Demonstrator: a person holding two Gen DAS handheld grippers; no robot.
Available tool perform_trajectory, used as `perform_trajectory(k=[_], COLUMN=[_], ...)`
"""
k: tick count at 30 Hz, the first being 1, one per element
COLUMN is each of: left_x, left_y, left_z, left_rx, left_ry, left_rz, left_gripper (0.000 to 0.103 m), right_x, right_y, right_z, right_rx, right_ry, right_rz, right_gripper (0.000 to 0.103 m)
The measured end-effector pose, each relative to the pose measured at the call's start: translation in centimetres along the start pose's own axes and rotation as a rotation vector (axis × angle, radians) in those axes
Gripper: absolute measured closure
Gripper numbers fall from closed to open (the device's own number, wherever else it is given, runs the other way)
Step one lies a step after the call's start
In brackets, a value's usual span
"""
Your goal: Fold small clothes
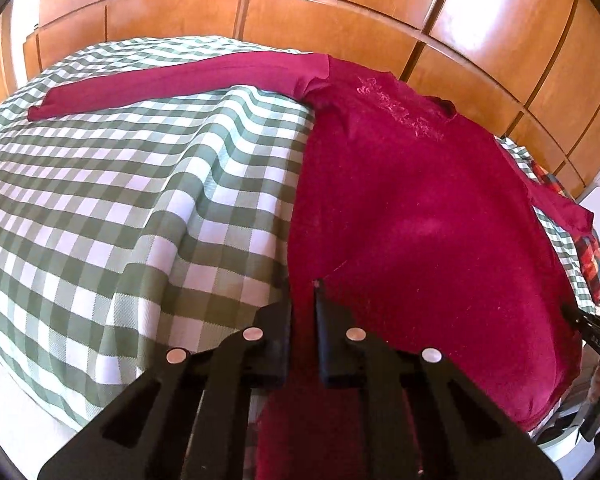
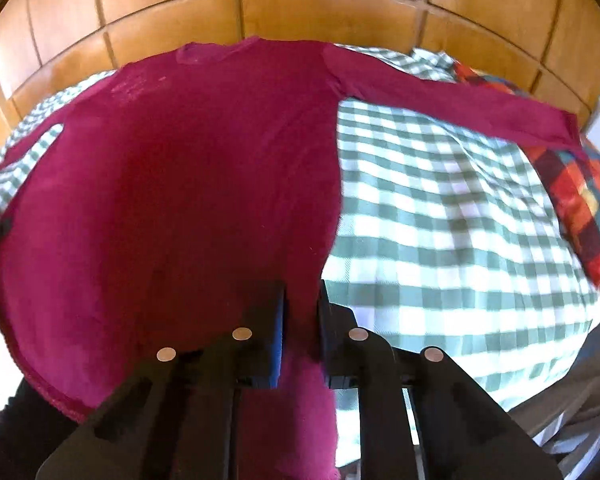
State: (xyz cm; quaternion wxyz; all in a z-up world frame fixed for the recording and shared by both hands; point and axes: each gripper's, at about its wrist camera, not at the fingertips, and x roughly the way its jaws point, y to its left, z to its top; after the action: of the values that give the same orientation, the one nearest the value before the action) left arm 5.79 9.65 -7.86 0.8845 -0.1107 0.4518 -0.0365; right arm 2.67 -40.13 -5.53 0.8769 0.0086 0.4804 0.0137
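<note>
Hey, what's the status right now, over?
Left gripper shut on magenta long-sleeved shirt hem corner. Right gripper shut on opposite corner. Shirt spread on green-checked bedcover, sleeves out. Multicoloured plaid cloth under right cuff.

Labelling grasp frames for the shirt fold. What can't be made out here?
- Shirt hem: both views, hidden under the gripper bodies.
- Right sleeve cuff: right view, blurred.
- Red patterned cloth: both views, cut off by the lens edge.
- Right gripper: left view, mostly cut off.
</note>
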Motion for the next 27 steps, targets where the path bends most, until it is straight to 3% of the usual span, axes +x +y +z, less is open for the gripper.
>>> perform_trajectory(k=[3,5,7,9,11,13,17,19,22,27], left_x=[-0.4,-1.5,-2.5,-3.0,-2.5,-1.6,0.2,1.0,2.7,4.4], left_y=[-0.8,-1.6,-2.2,-3.2,-4.3,-5.6,-8.9,-10.3,-12.1,-12.9], left_z=[0.4,0.9,1.6,2.3,2.9,3.4,3.8,3.9,3.9,3.5], left_rx=[0.021,0.037,0.034,0.049,0.073,0.092,0.154,0.183,0.216,0.238], left_ry=[-0.004,-0.051,-0.091,-0.129,-0.131,-0.114,-0.100,-0.091,-0.059,-0.010], left_rz=[0.046,0.067,0.050,0.043,0.036,0.025,-0.006,-0.016,-0.022,-0.013], left_gripper=[0.085,0.077,0.057,0.053,0.050,0.048,0.036,0.036,0.037,0.037], right_x=[0.0,-0.3,-0.9,-1.7,-2.3,-2.4,-2.7,-2.6,-2.3,-1.6], right_y=[-0.8,-0.6,-1.0,-1.7,-3.1,-5.1,-9.5,-11.9,-15.9,-23.2], right_z=[-0.2,0.2,0.5,0.8,1.5,2.1,3.4,4.8,6.9,9.6], right_rx=[0.037,0.027,0.045,0.084,0.133,0.208,0.352,0.400,0.472,0.663], right_ry=[0.005,0.004,-0.007,-0.041,-0.072,-0.088,-0.128,-0.154,-0.181,-0.211], right_rz=[0.030,0.013,0.000,-0.010,-0.038,-0.057,-0.087,-0.113,-0.157,-0.179], right_gripper=[0.088,0.072,0.040,0.033,0.033,0.024,0.024,0.040,0.055,0.059])
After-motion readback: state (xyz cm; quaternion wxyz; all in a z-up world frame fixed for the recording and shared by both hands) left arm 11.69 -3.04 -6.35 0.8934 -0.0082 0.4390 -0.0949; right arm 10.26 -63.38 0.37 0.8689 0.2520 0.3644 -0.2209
